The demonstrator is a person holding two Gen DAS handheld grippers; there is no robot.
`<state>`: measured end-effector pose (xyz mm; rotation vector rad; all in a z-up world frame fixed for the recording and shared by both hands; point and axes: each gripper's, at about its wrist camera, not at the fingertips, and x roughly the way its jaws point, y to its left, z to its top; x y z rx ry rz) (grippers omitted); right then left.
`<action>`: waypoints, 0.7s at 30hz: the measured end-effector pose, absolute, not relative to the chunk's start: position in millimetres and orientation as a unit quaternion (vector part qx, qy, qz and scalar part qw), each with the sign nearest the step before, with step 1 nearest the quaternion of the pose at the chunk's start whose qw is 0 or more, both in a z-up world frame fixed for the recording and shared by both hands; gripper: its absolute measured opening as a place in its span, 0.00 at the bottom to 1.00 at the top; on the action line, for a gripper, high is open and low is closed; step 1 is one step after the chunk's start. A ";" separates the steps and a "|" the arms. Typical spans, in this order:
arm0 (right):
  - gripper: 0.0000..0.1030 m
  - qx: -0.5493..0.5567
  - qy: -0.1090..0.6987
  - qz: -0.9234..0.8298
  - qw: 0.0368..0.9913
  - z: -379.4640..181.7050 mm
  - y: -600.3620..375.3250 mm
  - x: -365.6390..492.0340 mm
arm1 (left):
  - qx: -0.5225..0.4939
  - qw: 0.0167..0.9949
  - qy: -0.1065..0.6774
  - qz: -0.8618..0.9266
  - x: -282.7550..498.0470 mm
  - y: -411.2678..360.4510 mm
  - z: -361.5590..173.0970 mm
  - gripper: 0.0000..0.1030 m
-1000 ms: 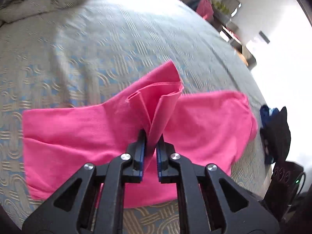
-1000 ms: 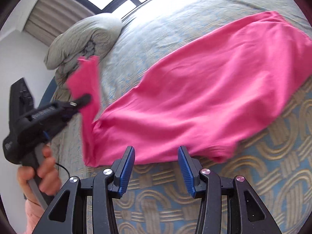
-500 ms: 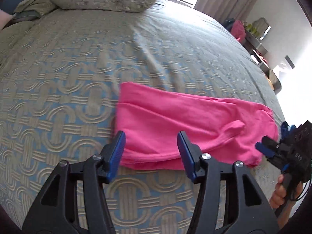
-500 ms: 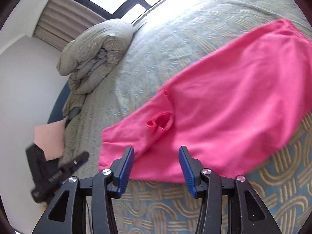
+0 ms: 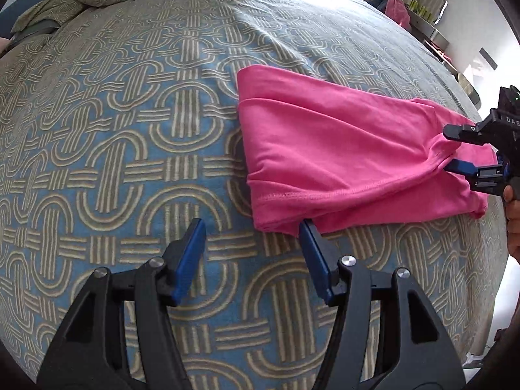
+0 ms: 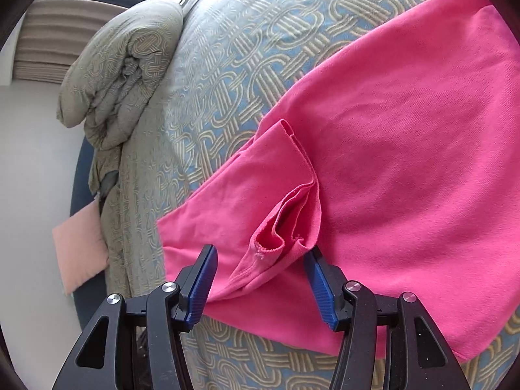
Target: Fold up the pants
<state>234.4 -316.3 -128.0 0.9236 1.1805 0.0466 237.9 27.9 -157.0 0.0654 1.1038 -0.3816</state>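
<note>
Bright pink pants [image 5: 325,149] lie folded on a bed with a blue and tan patterned cover [image 5: 130,130]. My left gripper [image 5: 253,253] is open and empty, just in front of the near folded corner. My right gripper [image 6: 260,273] is open, with a raised, bunched fold of the pants [image 6: 279,227] between its fingers. In the left wrist view the right gripper [image 5: 451,151] shows at the far right end of the pants with its jaws apart around the cloth edge.
A rolled grey-green duvet [image 6: 123,65] lies at the head of the bed. A pink cushion [image 6: 78,243] sits beside the bed. A shelf with small items [image 5: 432,16] stands by the far wall. The bed edge [image 5: 481,260] is close on the right.
My left gripper let go of the pants leg, which now lies folded over, and drew back to the near corner. My right gripper moved up to the bunched fold.
</note>
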 end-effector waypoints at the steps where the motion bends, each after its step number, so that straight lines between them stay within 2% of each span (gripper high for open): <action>1: 0.55 0.420 0.537 0.017 0.731 -128.8 -315.7 235.8 | 0.028 0.834 0.520 -0.182 240.2 26.2 -157.5 0.59; 5: 0.55 0.428 0.530 0.016 0.731 -131.7 -316.8 243.5 | 0.026 0.837 0.513 -0.187 246.9 21.5 -158.8 0.59; 6: 0.55 0.428 0.529 0.017 0.732 -130.9 -316.6 245.1 | 0.025 0.838 0.511 -0.190 248.2 21.3 -158.7 0.51; 7: 0.55 0.425 0.529 0.015 0.735 -130.1 -316.1 247.7 | 0.021 0.837 0.509 -0.197 249.2 21.1 -158.2 0.29; 8: 0.48 0.418 0.529 0.010 0.738 -129.6 -316.0 250.0 | 0.008 0.831 0.514 -0.211 251.6 20.5 -158.6 0.17; 9: 0.31 0.407 0.530 0.002 0.744 -128.3 -315.4 252.2 | -0.006 0.830 0.516 -0.212 252.1 22.4 -157.3 0.13; 10: 0.06 0.393 0.534 -0.005 0.748 -125.9 -314.6 254.4 | -0.019 0.834 0.510 -0.210 250.8 25.3 -152.3 0.12; 13: 0.05 0.383 0.492 0.020 0.782 -100.5 -314.7 246.0 | -0.061 0.850 0.473 -0.225 242.6 37.3 -124.6 0.11; 16: 0.05 0.365 0.455 0.025 0.812 -75.2 -320.1 229.3 | -0.053 0.846 0.473 -0.239 237.7 40.5 -117.4 0.11; 21: 0.09 0.344 0.542 -0.015 0.767 -129.0 -332.4 220.2 | -0.016 0.829 0.518 -0.212 227.4 33.7 -152.4 0.11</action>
